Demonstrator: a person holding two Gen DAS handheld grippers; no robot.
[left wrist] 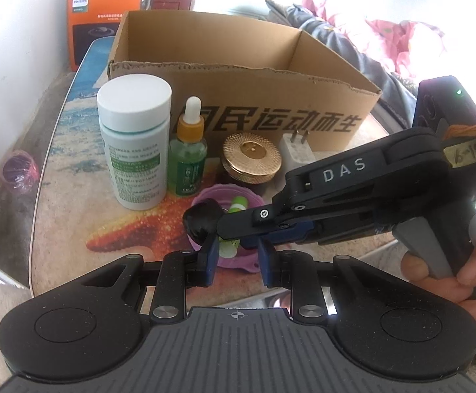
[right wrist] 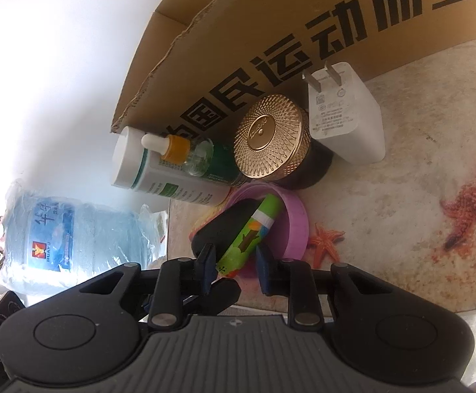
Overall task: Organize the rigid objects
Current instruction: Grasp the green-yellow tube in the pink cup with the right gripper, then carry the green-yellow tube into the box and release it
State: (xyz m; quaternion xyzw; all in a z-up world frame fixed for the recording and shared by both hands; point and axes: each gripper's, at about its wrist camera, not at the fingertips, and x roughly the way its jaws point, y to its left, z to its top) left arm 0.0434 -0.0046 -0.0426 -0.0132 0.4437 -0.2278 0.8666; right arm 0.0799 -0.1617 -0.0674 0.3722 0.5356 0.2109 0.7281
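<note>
A purple bowl on the starfish-print table holds a green printed tube and a black oval object. In the right wrist view my right gripper is shut on the tube's near half, one pad on each side. Seen from the left wrist, that gripper reaches into the bowl from the right. My left gripper stands nearly closed with the bowl's near rim between its pads. Its left finger is beside the black object.
Behind the bowl stand a white pill bottle, a green dropper bottle, a gold-lidded jar and a white charger. An open cardboard box sits behind them. A water jug lies off the table's left edge.
</note>
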